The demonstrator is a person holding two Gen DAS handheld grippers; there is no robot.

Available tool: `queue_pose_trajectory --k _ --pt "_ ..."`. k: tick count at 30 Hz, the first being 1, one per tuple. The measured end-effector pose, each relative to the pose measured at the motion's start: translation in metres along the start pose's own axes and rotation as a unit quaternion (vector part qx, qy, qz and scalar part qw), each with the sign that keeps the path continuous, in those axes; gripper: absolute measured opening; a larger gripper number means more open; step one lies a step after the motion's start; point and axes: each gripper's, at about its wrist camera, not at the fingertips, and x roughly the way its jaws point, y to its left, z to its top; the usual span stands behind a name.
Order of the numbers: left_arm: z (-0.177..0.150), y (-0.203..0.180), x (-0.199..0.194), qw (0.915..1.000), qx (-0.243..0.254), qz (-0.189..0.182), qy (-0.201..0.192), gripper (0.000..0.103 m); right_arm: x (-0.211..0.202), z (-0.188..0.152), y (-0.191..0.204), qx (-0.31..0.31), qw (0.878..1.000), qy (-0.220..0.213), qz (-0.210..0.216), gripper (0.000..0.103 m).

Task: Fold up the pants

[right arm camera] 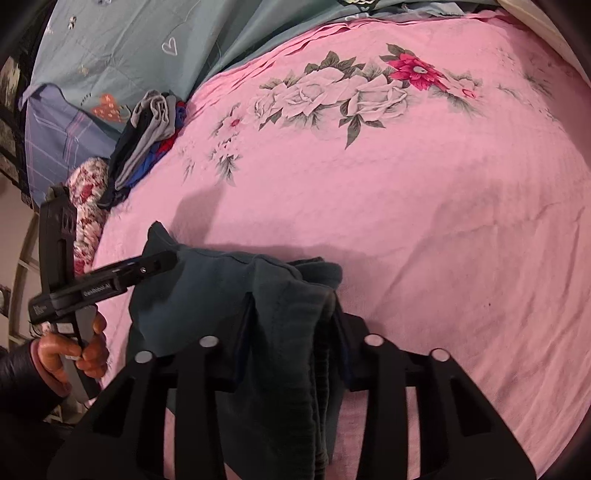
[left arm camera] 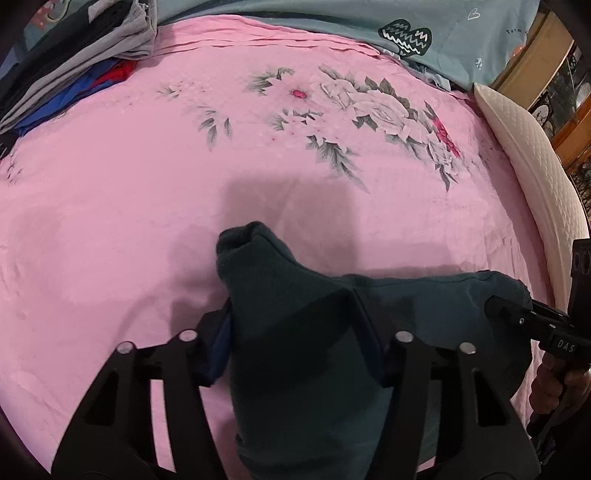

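The dark teal pants [left arm camera: 295, 354] hang bunched between my two grippers, lifted a little above the pink floral bedspread [left arm camera: 147, 184]. My left gripper [left arm camera: 291, 314] is shut on one end of the pants' edge. My right gripper [right arm camera: 291, 317] is shut on the other end of the pants [right arm camera: 277, 350], where several layers fold together. The right gripper shows in the left wrist view [left arm camera: 517, 314] at the right, biting the cloth. The left gripper shows in the right wrist view [right arm camera: 162, 264] at the left, held by a hand.
A pile of grey, blue and red clothes [left arm camera: 74, 66] lies at the bed's far left corner. A teal quilt [left arm camera: 369, 22] lies along the far edge. A white pillow [left arm camera: 528, 155] lies at the right. The pink bedspread [right arm camera: 406, 203] stretches ahead.
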Motion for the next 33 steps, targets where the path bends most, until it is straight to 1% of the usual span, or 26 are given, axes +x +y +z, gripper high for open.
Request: queue_pose_trajectory --k 2,5,8,10,16,21,22,24,25,26,27,28,29,30,31,33 --pt "0.0 0.006 -0.004 0.9998 -0.017 -0.003 -0.008 0.033 -0.005 -0.001 0.002 -0.004 1.0 -0.008 -0.002 0.027" --pt "-0.002 0.013 -0.013 0.9992 -0.035 -0.011 -0.018 0.021 -0.012 -0.004 0.013 -0.019 0.999 -0.022 -0.015 0.023" --pt "-0.005 0.011 -0.022 0.9992 -0.023 -0.004 -0.033 0.015 -0.018 -0.005 0.025 -0.035 0.998 -0.035 -0.034 0.022" --pt "-0.008 0.01 -0.029 0.9989 -0.019 0.001 -0.042 0.013 -0.022 -0.007 0.032 -0.041 0.997 -0.045 -0.044 0.021" --pt "-0.012 0.01 -0.051 0.9975 -0.024 -0.001 -0.066 0.012 -0.037 -0.009 0.049 -0.058 0.995 -0.064 -0.053 0.021" --pt "-0.017 0.015 -0.062 0.9967 -0.03 0.005 -0.075 0.012 -0.042 -0.007 0.065 -0.082 0.992 -0.073 -0.06 0.021" --pt "-0.018 0.016 -0.059 0.9969 -0.032 0.007 -0.071 0.014 -0.039 -0.006 0.065 -0.085 0.992 -0.071 -0.063 0.021" --pt "-0.019 0.023 -0.05 0.9967 -0.043 0.03 -0.062 0.034 -0.031 -0.002 0.059 -0.079 0.992 -0.063 -0.069 0.021" --pt "-0.019 0.028 -0.044 0.996 -0.055 0.043 -0.055 0.064 -0.025 0.0 0.053 -0.071 0.993 -0.055 -0.071 0.021" --pt "-0.018 0.033 -0.04 0.9954 -0.067 0.046 -0.052 0.073 -0.021 0.001 0.048 -0.064 0.994 -0.05 -0.071 0.021" --pt "-0.018 0.037 -0.035 0.995 -0.078 0.041 -0.047 0.073 -0.018 0.002 0.044 -0.059 0.995 -0.046 -0.071 0.021" --pt "-0.016 0.041 -0.03 0.9949 -0.09 0.026 -0.037 0.075 -0.016 0.002 0.041 -0.056 0.995 -0.042 -0.069 0.021" --pt "-0.013 0.043 -0.022 0.9947 -0.101 0.006 -0.017 0.077 -0.014 0.003 0.038 -0.056 0.995 -0.037 -0.067 0.021" --pt "-0.012 0.044 -0.013 0.994 -0.109 -0.007 0.001 0.078 -0.012 0.003 0.037 -0.058 0.996 -0.034 -0.067 0.021" --pt "-0.011 0.041 -0.011 0.9946 -0.104 -0.005 -0.002 0.082 -0.01 0.004 0.035 -0.06 0.996 -0.028 -0.066 0.022" --pt "-0.009 0.03 -0.008 0.9967 -0.081 0.0 -0.001 0.081 -0.006 0.005 0.03 -0.051 0.996 -0.015 -0.065 0.031"
